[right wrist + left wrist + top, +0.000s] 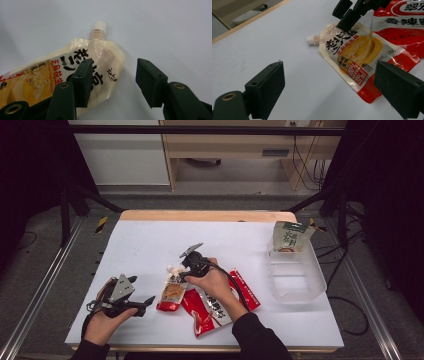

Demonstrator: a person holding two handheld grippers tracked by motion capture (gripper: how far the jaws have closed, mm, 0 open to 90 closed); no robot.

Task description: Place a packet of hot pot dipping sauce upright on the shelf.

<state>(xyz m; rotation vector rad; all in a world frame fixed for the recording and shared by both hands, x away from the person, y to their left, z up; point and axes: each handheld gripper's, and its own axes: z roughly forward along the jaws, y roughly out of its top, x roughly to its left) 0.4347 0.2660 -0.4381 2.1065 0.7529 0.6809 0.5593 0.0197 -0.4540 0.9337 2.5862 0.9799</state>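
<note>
A cream and red spout pouch [172, 292] with a white cap lies flat on the white table [150, 245], cap pointing away from me. My right gripper [184, 271] hangs just over its cap end. In the right gripper view the right gripper [113, 65] is open: its left jaw is above the pouch [100, 52] and its right jaw is above bare table, with the pouch's corner between them. My left gripper [142, 302] rests at the front left, open wide and empty. In the left gripper view the left gripper [329, 72] faces the pouch [354, 50] and the right gripper [348, 15].
Two red snack packets [205, 312] [247, 290] lie under my right forearm, right of the pouch; one red packet [409, 25] is near the pouch's far side. A clear plastic bin [300, 292] sits at the right edge with a green and white pouch [290, 237] standing in its far end.
</note>
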